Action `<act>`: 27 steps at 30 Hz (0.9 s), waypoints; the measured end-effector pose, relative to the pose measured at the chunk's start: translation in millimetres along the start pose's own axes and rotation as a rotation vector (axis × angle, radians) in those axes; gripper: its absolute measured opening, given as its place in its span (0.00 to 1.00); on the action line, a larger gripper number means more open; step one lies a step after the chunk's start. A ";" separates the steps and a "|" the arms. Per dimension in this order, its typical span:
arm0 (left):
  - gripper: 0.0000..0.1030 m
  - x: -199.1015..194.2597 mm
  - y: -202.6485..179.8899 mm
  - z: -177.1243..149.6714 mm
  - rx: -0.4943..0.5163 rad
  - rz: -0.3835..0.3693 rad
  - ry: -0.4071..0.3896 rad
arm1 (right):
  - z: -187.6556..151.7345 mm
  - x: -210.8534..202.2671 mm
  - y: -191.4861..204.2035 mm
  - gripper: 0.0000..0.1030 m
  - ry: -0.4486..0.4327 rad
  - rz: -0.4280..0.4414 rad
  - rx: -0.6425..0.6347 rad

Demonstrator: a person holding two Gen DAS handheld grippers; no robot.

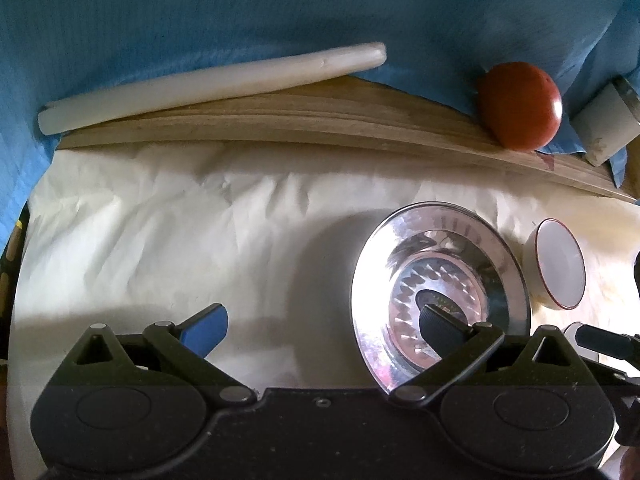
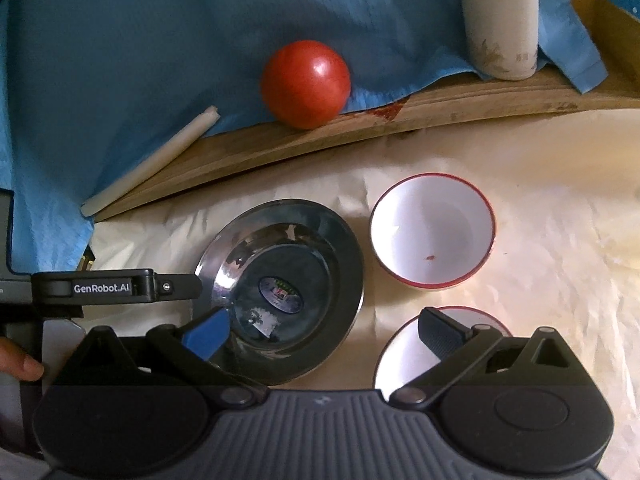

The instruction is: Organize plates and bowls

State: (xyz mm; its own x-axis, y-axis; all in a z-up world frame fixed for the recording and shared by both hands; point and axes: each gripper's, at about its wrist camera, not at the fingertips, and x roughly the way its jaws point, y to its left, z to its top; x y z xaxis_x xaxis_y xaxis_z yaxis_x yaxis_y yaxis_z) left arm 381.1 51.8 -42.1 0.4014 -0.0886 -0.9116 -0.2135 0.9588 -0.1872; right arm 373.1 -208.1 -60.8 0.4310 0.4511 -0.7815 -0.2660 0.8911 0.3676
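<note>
Steel plate [image 2: 280, 284] under open right tool [image 2: 324, 338], bowl [image 2: 432, 230] beyond

Home kitchen corner: tomato [image 2: 306, 84] on wooden board [image 2: 360, 128], flask [image 2: 500, 28], bowls [image 2: 432, 230]

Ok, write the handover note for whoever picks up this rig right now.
Left hand-held gripper: open, empty, one finger over the steel plate.
Right hand-held gripper: open, empty, hovering between the steel plate and the near white bowl.
Far white bowl sits beside the plate on the paper.
Done: nothing stacked.
Left: stack the bowls, group them with the plate.
</note>
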 end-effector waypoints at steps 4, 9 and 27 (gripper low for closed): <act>0.99 1.7 3.9 1.5 -0.025 -0.008 0.012 | 2.3 6.7 -2.6 1.00 0.006 0.032 0.019; 0.99 2.3 4.3 2.9 -0.035 -0.032 0.014 | 6.6 11.0 -2.1 0.99 0.007 0.069 0.013; 0.75 12.3 0.9 2.4 -0.037 -0.106 0.036 | 12.2 32.7 -4.4 0.82 0.047 0.077 0.042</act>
State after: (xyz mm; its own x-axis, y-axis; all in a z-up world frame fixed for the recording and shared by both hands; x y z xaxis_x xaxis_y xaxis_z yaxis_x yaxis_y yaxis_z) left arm 388.0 52.2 -52.6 0.3914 -0.1993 -0.8984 -0.2041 0.9331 -0.2959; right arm 398.9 -196.7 -81.8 0.3699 0.5162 -0.7725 -0.2599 0.8558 0.4474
